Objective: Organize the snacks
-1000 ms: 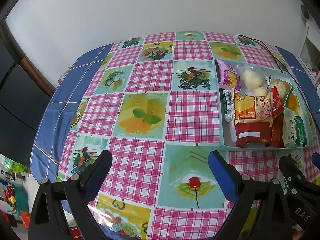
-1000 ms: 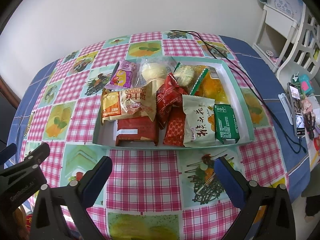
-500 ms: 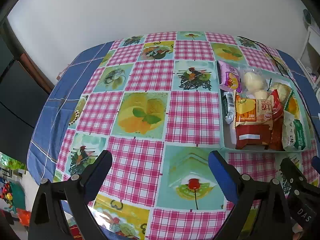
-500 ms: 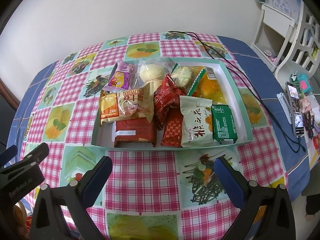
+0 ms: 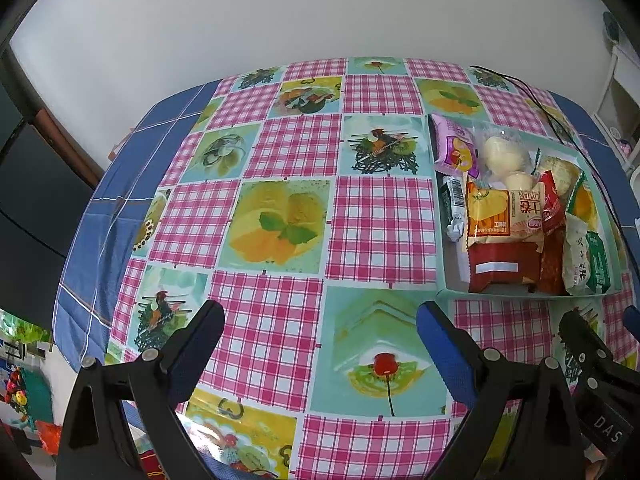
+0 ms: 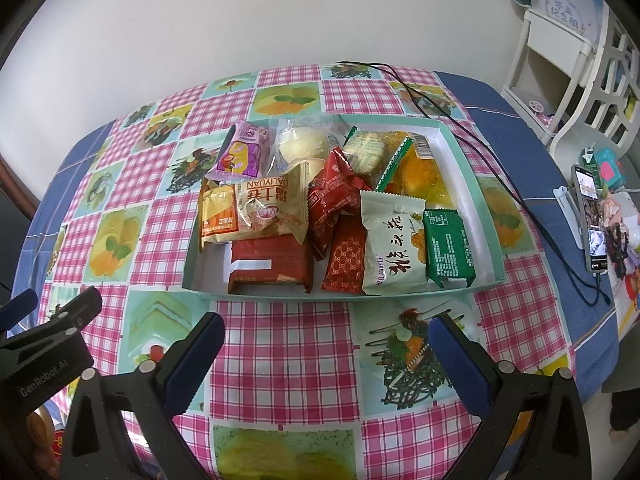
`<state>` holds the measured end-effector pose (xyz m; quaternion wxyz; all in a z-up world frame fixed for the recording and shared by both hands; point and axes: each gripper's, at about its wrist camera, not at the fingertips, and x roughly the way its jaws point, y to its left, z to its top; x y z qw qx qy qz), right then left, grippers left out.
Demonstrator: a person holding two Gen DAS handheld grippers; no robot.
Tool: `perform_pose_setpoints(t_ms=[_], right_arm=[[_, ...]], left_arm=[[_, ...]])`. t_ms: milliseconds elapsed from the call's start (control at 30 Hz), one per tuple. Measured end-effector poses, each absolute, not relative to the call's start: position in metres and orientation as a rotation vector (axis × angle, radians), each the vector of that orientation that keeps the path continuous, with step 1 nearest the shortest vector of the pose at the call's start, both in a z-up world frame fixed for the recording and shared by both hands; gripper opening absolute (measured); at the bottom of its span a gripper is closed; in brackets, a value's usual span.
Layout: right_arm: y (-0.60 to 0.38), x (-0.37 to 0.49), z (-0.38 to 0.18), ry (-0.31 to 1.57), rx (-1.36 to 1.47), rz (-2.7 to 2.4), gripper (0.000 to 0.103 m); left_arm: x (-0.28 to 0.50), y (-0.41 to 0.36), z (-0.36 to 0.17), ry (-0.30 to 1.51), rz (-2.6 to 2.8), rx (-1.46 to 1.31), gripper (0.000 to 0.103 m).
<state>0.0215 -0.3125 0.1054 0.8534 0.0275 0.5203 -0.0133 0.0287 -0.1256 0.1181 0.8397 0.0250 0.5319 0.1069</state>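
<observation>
- Snacks (image 5: 520, 216) in the left wrist view all lie heaped in the tray (image 5: 520, 294); no packet shows on the tablecloth (image 5: 280, 220) outside the tray.
- Left gripper (image 5: 320, 336) hangs over the cloth, below and left of the tray, its jaws wide apart and holding nothing.
- Snacks in the right wrist view overlap inside the tray: a purple packet (image 6: 244, 152) at the tray's far left corner, a green packet (image 6: 448, 248) at its near right.
- Right gripper (image 6: 326, 344) hovers just in front of the tray's near wall, jaws apart and empty.
- Judgement: the scene fits either packets due for sorting or a tray already filled, so no next pick is settled.
</observation>
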Motion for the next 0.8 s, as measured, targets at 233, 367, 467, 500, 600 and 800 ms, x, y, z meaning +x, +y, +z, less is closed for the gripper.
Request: perform_pose_setpoints(t_ms=[233, 367, 467, 500, 600, 800], right_arm=[[-0.3124, 0.0219, 0.1046, 1.098, 0.057, -0.027, 0.103], [-0.3122, 0.0219, 0.1044, 1.097, 0.055, -0.027, 0.103], [-0.3116, 0.0219, 0.1045, 1.098, 0.055, -0.028, 0.103], [-0.3115, 0.0219, 0.1045, 1.098, 0.055, -0.027, 0.103], [-0.3112, 0.0217, 0.1050, 1.098, 0.055, -0.027, 0.103], [-0.3120, 0.0218, 0.1029, 1.100, 0.055, -0.023, 0.103]], left_arm=[[0.0295, -0.1242, 0.1168, 1.133, 0.235, 0.050, 0.097], [0.0296, -0.1241, 0.1167, 1.134, 0.237, 0.051, 0.097], [0.0298, -0.1241, 0.1162, 1.140, 0.243, 0.053, 0.097], [0.0300, -0.1241, 0.1160, 1.141, 0.245, 0.053, 0.097], [0.0300, -0.1228, 0.1152, 1.145, 0.253, 0.056, 0.097], [0.0284, -0.1246, 0.1185, 1.124, 0.245, 0.050, 0.097]])
